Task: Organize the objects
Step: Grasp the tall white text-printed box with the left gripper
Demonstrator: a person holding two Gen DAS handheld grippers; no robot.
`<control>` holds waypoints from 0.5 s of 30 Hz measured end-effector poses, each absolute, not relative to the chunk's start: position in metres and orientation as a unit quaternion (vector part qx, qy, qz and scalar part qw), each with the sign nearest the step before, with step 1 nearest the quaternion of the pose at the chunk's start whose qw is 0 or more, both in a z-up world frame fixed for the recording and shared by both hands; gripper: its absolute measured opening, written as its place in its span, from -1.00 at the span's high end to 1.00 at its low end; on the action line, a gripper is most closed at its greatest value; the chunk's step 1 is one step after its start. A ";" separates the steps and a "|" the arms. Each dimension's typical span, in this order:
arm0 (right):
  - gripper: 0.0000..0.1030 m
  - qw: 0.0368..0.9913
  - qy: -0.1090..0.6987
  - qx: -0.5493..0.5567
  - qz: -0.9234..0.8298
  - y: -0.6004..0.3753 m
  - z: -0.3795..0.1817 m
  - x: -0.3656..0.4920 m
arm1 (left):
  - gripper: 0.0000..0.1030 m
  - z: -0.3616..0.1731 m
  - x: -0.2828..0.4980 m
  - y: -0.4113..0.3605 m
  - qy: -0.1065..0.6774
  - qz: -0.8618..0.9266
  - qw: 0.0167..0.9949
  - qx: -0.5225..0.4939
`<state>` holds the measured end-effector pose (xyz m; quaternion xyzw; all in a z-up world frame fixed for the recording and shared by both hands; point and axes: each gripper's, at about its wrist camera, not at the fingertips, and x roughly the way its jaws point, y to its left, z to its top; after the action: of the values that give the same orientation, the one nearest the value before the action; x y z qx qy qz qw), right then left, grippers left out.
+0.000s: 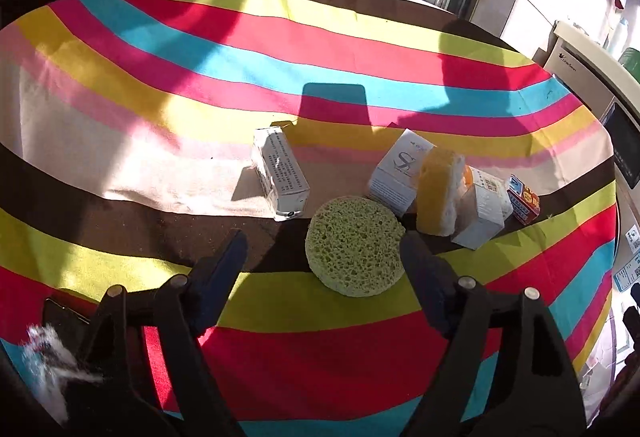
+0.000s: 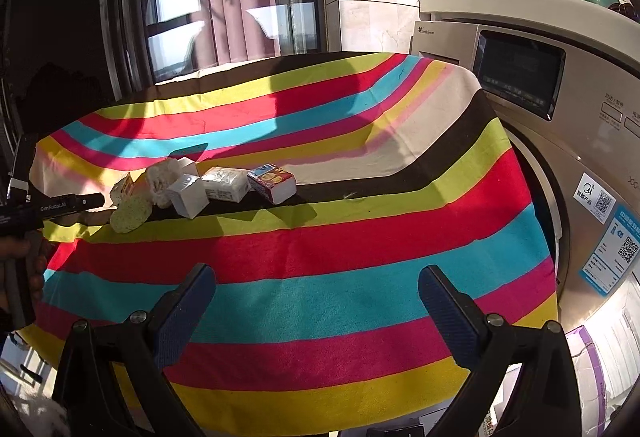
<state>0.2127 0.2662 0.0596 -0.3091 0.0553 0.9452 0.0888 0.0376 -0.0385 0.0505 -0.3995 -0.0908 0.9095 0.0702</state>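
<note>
Left gripper [image 1: 324,241] released, its jaws flanking the green sponge [image 1: 354,245]; right gripper [image 2: 316,279] released and empty; closing off-centre risked nudging the yellow sponge [image 1: 438,193] over.

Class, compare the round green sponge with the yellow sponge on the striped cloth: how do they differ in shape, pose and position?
The green sponge is a round disc; the yellow sponge is a blocky slab. The green sponge lies nearly flat on the cloth, whereas the yellow sponge stands on edge. The green sponge sits in front of the pile, nearest the left gripper; the yellow sponge is wedged among white boxes. Both look porous.
</note>
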 end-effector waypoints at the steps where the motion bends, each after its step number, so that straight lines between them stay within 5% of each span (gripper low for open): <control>1: -0.99 0.089 0.053 -0.310 0.945 0.266 0.060 0.211 | -0.53 0.048 0.029 -0.042 -0.095 0.907 0.062 -0.405; 10: -0.97 0.070 0.055 -0.324 0.942 0.263 0.056 0.186 | -0.27 0.024 -0.027 -0.045 -0.092 0.892 0.026 -0.442; 15: -0.97 0.065 0.023 -0.326 0.943 0.253 0.055 0.165 | 0.46 0.014 -0.033 -0.039 -0.063 0.890 0.024 -0.452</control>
<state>0.1651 0.2532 0.0551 -0.3262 0.0228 0.9428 0.0652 -0.0325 -0.0385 0.0137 -0.4518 -0.0628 0.8896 0.0238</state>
